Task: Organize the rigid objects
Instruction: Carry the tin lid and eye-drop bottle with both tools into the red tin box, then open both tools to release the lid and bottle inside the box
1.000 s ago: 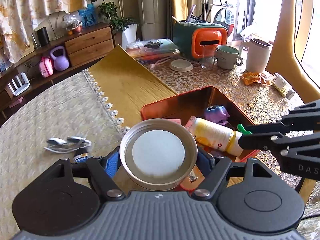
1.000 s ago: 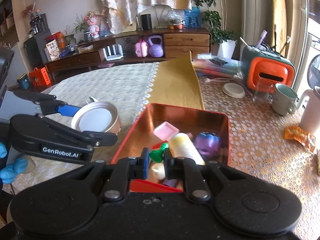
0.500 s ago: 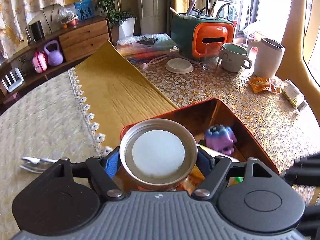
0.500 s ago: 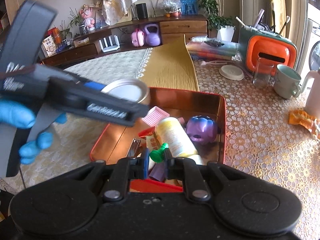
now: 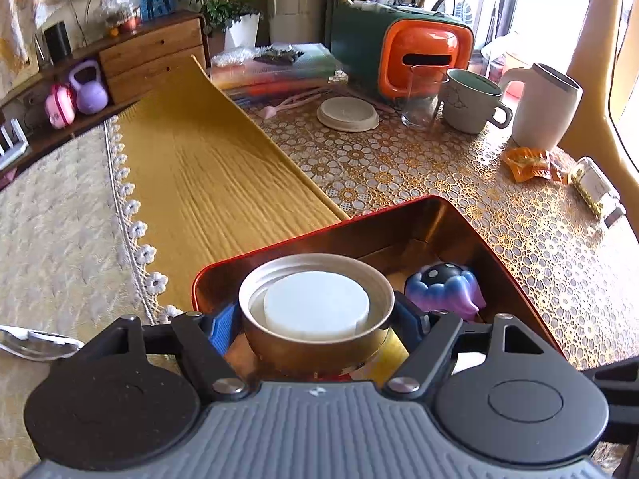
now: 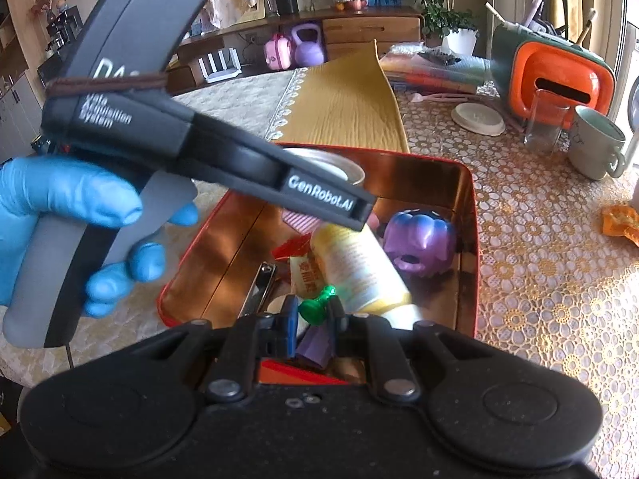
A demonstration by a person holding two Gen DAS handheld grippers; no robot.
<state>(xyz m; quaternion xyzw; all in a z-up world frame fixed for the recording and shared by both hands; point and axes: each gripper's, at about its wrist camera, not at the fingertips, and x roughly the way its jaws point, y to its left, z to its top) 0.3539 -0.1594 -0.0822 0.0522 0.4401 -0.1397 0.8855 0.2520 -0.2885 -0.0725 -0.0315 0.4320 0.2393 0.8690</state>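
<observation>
My left gripper (image 5: pixel 315 321) is shut on a round metal jar lid (image 5: pixel 316 305) with a white liner, held over the near left corner of the red tin box (image 5: pixel 515 275). In the right wrist view that lid (image 6: pixel 339 165) peeks out behind the left gripper's black body. My right gripper (image 6: pixel 313 313) is shut on a small green pin (image 6: pixel 317 305), just above the box's near end. Inside the red tin box (image 6: pixel 473 215) lie a purple squishy toy (image 6: pixel 419 241), a cream bottle (image 6: pixel 357 269), nail clippers (image 6: pixel 259 283) and a pink striped piece, partly hidden.
A spoon (image 5: pixel 36 343) lies left of the box on the lace cloth. Beyond the box stand a white coaster (image 5: pixel 347 113), a glass (image 5: pixel 421 95), a mug (image 5: pixel 473 99), a tall white cup (image 5: pixel 545 105) and an orange-green holder (image 5: pixel 399 48). A blue-gloved hand (image 6: pixel 60 207) grips the left gripper.
The left gripper carried the lid rightward and down, from beside the box to over its near left corner. The right gripper sank a little toward the box with the green pin.
</observation>
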